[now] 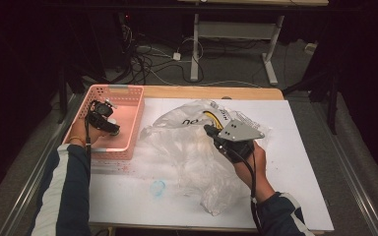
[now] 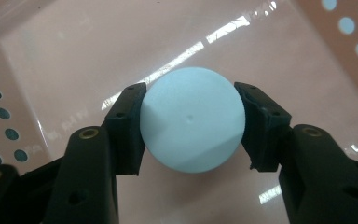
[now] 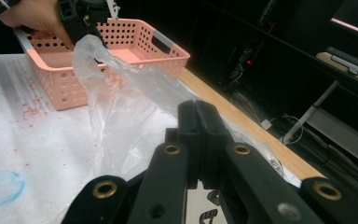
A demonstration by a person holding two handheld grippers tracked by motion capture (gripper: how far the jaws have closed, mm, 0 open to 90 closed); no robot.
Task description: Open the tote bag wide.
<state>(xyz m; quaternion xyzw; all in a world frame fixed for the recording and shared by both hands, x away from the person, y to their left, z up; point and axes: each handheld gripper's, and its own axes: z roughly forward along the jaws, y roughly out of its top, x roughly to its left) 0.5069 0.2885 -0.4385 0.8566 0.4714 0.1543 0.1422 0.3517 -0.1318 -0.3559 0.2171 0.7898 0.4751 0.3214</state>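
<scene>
Partial dark lettering on the clear plastic bag [image 1: 192, 142], too crumpled to read.

A wooden bench [image 1: 256, 92] carries a white sheet [image 1: 300, 167] over most of its top. On the sheet a pink perforated basket [image 1: 130, 120] sits at the left, a crumpled clear plastic bag [image 1: 187, 152] lies in the middle, and a blue smudge [image 1: 158, 187] marks the near part.

From above, the left tongs [image 1: 109, 124] cover most of whatever sits in the pink basket [image 1: 128, 93], the crumpled clear bag [image 1: 187, 152] blurs the yellow thing [image 1: 212, 118] inside past telling, and its dark lettering [image 1: 191, 121] is too small to read.
</scene>
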